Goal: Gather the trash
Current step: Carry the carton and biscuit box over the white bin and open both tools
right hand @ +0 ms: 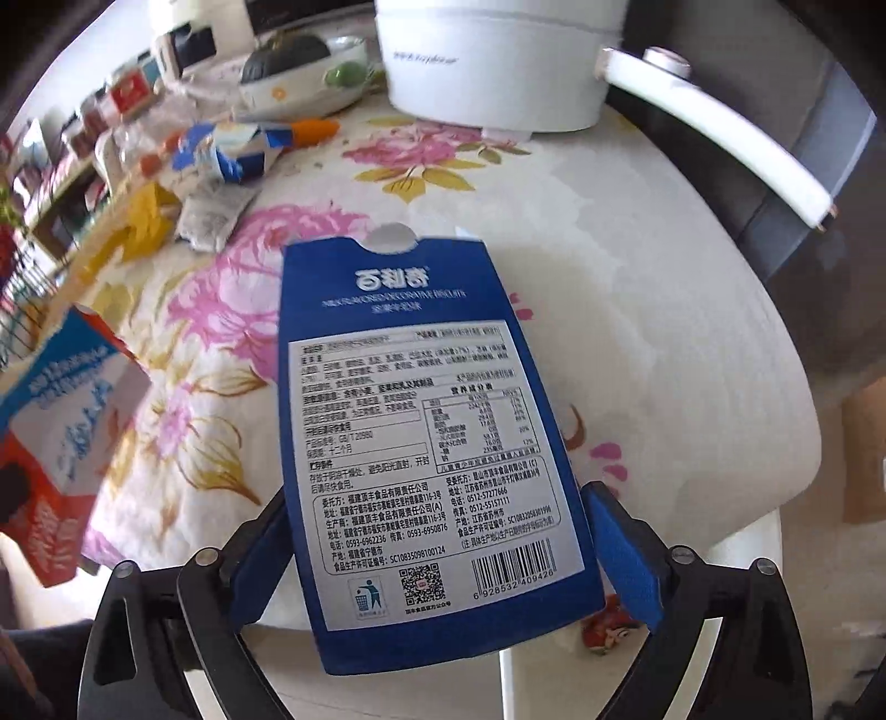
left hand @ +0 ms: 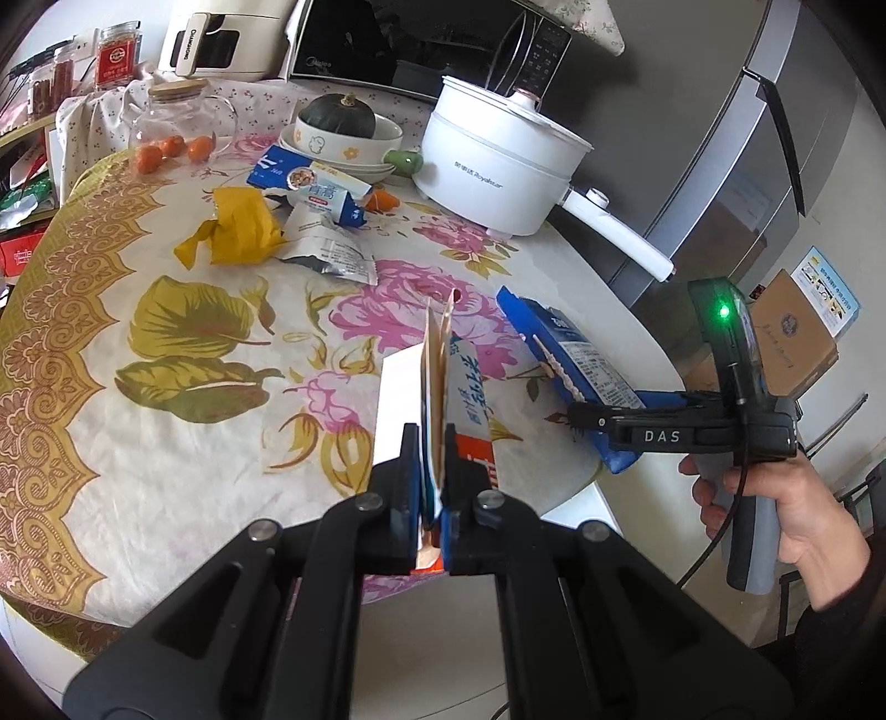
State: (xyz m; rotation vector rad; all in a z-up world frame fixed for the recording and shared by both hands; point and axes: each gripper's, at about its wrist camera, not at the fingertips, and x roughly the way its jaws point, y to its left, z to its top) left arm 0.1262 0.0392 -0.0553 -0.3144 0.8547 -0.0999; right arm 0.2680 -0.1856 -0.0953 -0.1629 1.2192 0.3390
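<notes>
The left claw (left hand: pixel 431 471) is pinched tight on the edge of a flattened white, blue and orange carton (left hand: pixel 443 387), held upright above the flowered counter (left hand: pixel 166 387). The right claw (right hand: pixel 443 559) stands wide apart on either side of a blue biscuit box (right hand: pixel 426 443) lying at the counter's near edge; whether its pads touch the box cannot be told. The right wrist view alone shows the box's back panel: "DECORATIVE BISCUITS", a nutrition table, phone numbers 0593-6962236 and 0512-57277666, a QR code and barcode 6928532409426. The left wrist view alone reads "DAS" on the right tool, "Royalstar" on the white electric pot (left hand: pixel 498 160), "Midea" on the microwave (left hand: pixel 421 44) and "CHANGHONG" on a cream appliance (left hand: pixel 216 39). Further back lie a yellow wrapper (left hand: pixel 238 227), a silver pouch (left hand: pixel 332 255) and a crumpled blue-and-white carton (left hand: pixel 315 185).
</notes>
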